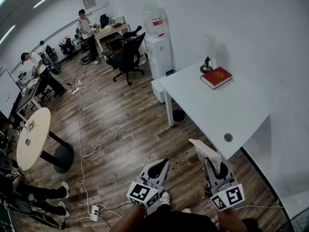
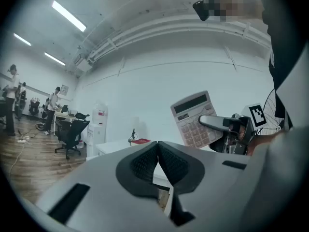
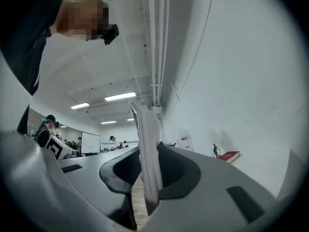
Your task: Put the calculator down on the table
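Note:
A pale calculator (image 1: pixel 205 151) stands on edge in my right gripper (image 1: pixel 213 162), which is shut on it above the wooden floor, just short of the white table's (image 1: pixel 212 110) near corner. The right gripper view shows the calculator (image 3: pixel 147 158) edge-on, pinched between the two pads. From the left gripper view its keypad face (image 2: pixel 194 118) tilts up, with the right gripper (image 2: pixel 223 124) clamped over its lower part. My left gripper (image 1: pixel 161 165) hangs beside it to the left, shut and holding nothing, its pads (image 2: pixel 145 164) touching.
On the table's far end lie a red book (image 1: pixel 216 77) and a small dark figurine (image 1: pixel 206 65); a round grommet (image 1: pixel 228 137) sits near the front edge. A water dispenser (image 1: pixel 158 47), an office chair (image 1: pixel 129 57), a round table (image 1: pixel 33 137) and floor cables (image 1: pixel 82 144) lie further left.

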Motion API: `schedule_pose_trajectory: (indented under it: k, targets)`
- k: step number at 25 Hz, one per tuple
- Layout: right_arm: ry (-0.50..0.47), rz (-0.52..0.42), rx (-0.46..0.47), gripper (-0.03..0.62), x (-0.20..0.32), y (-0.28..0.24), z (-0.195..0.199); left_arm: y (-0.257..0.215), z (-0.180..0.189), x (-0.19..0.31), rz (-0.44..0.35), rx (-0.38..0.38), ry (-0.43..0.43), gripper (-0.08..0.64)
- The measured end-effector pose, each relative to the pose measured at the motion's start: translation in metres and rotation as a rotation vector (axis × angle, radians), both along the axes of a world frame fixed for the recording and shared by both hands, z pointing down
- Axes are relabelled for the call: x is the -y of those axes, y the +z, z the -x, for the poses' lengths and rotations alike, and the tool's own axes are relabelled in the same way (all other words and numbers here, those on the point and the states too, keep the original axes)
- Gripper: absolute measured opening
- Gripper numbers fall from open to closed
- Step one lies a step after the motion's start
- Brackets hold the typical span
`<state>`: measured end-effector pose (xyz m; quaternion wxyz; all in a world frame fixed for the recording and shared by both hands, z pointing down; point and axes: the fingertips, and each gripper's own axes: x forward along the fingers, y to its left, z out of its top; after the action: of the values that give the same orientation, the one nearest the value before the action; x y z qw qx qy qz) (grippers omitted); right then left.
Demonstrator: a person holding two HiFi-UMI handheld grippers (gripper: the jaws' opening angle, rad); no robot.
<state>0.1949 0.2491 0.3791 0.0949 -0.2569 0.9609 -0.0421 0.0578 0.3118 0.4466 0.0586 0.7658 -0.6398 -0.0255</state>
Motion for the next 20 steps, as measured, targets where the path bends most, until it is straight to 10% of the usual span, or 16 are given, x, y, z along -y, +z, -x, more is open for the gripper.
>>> schedule_pose_trajectory:
  k: [20]
  targets:
    - [-0.016,0.001,0.053,0.114,0.003,-0.024,0.035,-0.009,0.035,0.011,-0.030,0.002,-0.004,0.020]
